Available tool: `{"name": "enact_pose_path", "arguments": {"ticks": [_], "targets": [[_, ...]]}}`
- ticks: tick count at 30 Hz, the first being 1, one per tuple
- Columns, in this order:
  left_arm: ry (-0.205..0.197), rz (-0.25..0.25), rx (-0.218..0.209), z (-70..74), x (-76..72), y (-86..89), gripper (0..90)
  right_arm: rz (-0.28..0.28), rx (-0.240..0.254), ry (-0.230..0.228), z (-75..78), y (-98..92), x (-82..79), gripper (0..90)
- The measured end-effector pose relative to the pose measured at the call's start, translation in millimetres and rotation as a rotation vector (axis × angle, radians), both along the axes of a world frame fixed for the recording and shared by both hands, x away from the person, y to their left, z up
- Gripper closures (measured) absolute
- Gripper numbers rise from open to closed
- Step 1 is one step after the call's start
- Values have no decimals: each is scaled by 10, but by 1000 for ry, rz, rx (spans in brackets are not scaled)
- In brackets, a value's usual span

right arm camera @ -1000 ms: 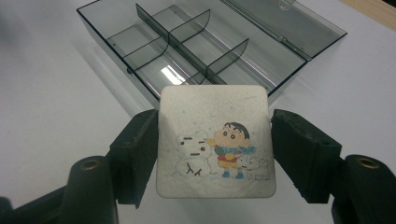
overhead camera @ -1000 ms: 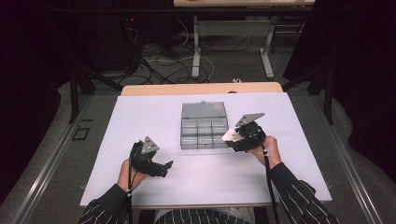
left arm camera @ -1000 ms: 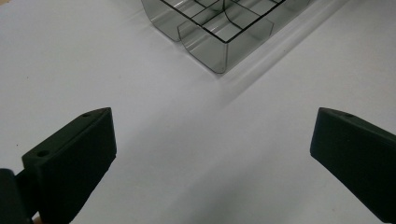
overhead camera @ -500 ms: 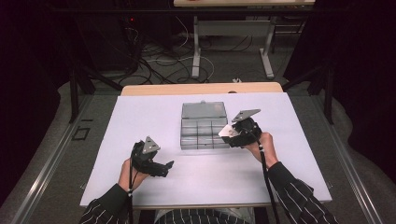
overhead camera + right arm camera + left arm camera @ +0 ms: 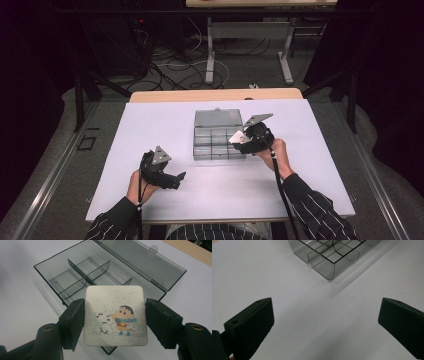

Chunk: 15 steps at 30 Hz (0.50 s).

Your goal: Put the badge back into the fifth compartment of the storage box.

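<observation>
The right gripper (image 5: 115, 315) clamps a square cartoon coaster (image 5: 115, 316) over the clear box (image 5: 105, 267); its drawing is unreadable from above, where the left gripper (image 5: 176, 179) rests wide, empty

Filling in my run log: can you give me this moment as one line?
right tongs: shut on cartoon coaster, over open compartment box | left tongs: open, holding nothing, over white table | box lid: open
</observation>
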<state>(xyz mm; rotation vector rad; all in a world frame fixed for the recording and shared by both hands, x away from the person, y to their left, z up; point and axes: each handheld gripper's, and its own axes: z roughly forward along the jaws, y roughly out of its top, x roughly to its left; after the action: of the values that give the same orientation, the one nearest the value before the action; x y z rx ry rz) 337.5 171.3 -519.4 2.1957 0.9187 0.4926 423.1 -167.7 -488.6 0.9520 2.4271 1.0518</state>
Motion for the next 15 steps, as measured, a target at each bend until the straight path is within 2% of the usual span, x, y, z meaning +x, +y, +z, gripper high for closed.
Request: {"name": "enact_pose_path", "arguments": {"ticks": [13,15], "targets": [[-1,4,0,-3,1,-3,4,-5,11,23,-26,140,97,332],[-2,4,0,-2,1,-2,4,4,-6,38,-26,165,115,332]]}}
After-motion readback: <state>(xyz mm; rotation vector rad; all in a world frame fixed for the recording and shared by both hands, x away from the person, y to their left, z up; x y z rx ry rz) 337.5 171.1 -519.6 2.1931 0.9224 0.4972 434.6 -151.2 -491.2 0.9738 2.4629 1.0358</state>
